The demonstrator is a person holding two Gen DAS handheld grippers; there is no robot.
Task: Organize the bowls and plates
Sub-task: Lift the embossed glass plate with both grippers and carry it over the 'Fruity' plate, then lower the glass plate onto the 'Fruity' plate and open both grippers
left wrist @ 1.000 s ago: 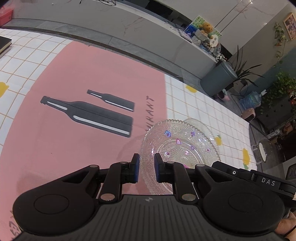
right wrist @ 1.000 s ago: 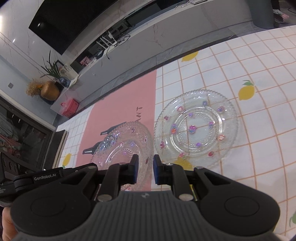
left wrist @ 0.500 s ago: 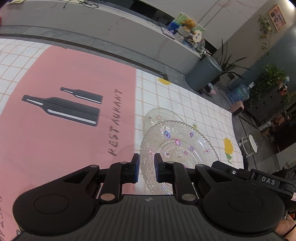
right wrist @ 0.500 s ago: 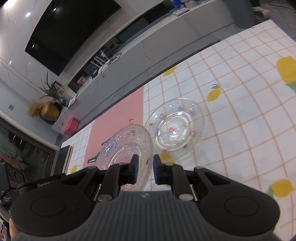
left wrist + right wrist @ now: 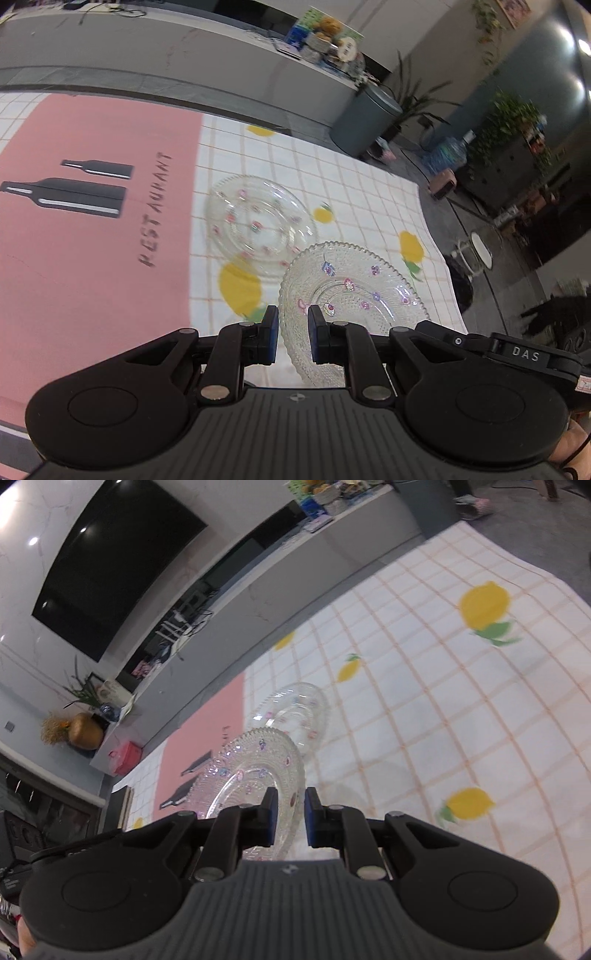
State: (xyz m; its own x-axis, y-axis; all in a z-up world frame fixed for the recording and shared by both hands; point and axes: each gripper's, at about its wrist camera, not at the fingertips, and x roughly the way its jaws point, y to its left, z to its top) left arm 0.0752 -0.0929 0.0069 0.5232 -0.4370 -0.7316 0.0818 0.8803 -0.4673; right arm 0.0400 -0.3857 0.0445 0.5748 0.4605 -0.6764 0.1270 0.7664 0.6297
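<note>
- While both grippers pinch it from opposite sides, a beaded glass plate [image 5: 364, 291] hangs tilted above the tablecloth [image 5: 354, 184]; it is clear, with a pebbled texture, a scalloped bead rim and small pink and purple flower decals on its well.
- Left gripper [image 5: 291, 334] has its blue-padded fingers [image 5: 271, 332] drawn narrow on the plate's near rim, the glass edge running between them.
- Right gripper [image 5: 286, 814] stands just as narrow, its pads on the opposite rim of the same plate [image 5: 255, 771], seen edge-on from that side.
- A second glass plate [image 5: 258, 225], smoother, with ringed ridges and the same sort of little decals, lies flat on the tablecloth just beyond the held one; it holds nothing.
- In the right wrist view that lying plate [image 5: 295, 710] sits close behind the raised plate's far rim.
- White cloth with an orange grid and lemon prints covers the table, and beside it lies a pink mat [image 5: 85, 243] printed with two dark bottles and the word RESTAURANT.
- Neither plate carries any contents.
</note>
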